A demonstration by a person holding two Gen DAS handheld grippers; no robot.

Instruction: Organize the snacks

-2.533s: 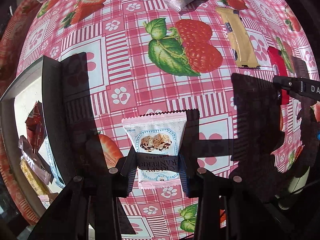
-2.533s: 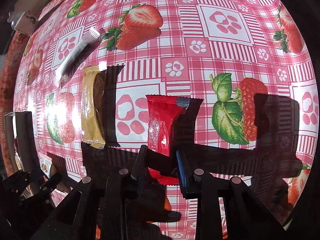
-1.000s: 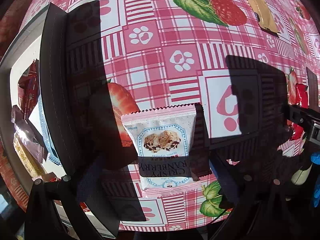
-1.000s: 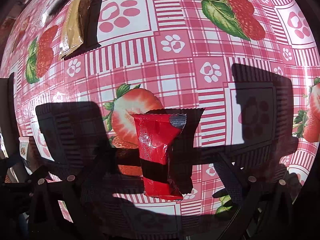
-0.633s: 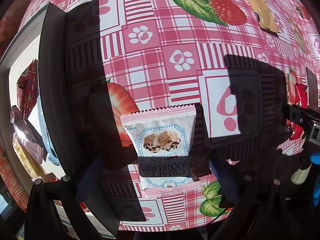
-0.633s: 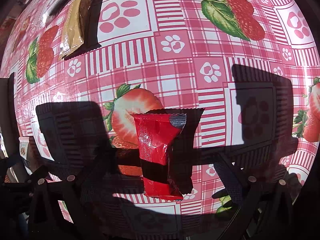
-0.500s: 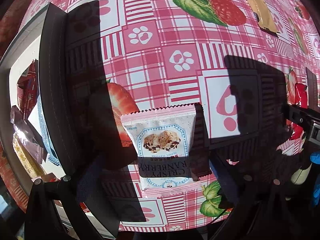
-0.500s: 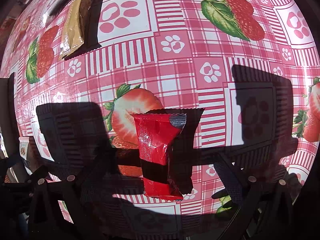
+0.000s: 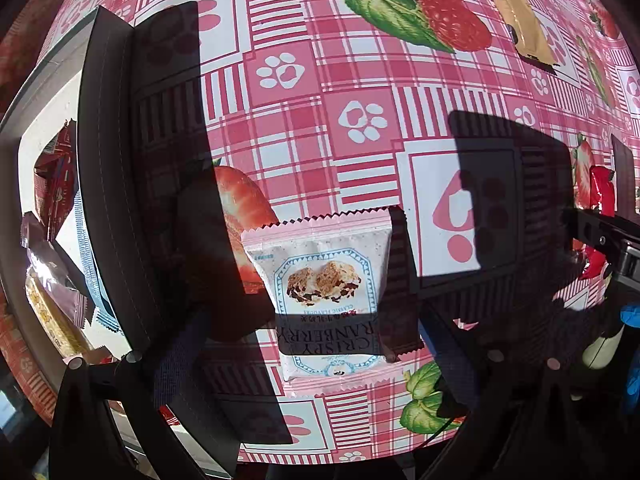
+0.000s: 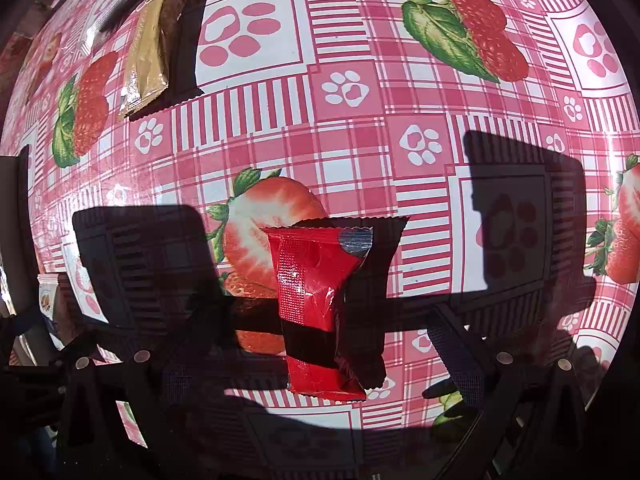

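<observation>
A white and pink cranberry crisp packet (image 9: 326, 284) lies on the strawberry tablecloth between the wide-open fingers of my left gripper (image 9: 312, 364). A red snack packet (image 10: 316, 308) lies on the cloth between the wide-open fingers of my right gripper (image 10: 316, 364). Neither packet is gripped. The red packet also shows at the right edge of the left wrist view (image 9: 602, 200), with the right gripper's finger in front of it. A dark box (image 9: 104, 184) at the left holds several snack packets.
A gold snack bar (image 10: 150, 60) lies far left in the right wrist view and top right in the left wrist view (image 9: 520, 20). A silver stick packet (image 10: 116, 4) lies beyond it. The table's front edge runs just below both grippers.
Both grippers opened wide and let go of their packets between 2.5 s and 1 s ago, after moving back towards the box. Nothing has moved in the last second.
</observation>
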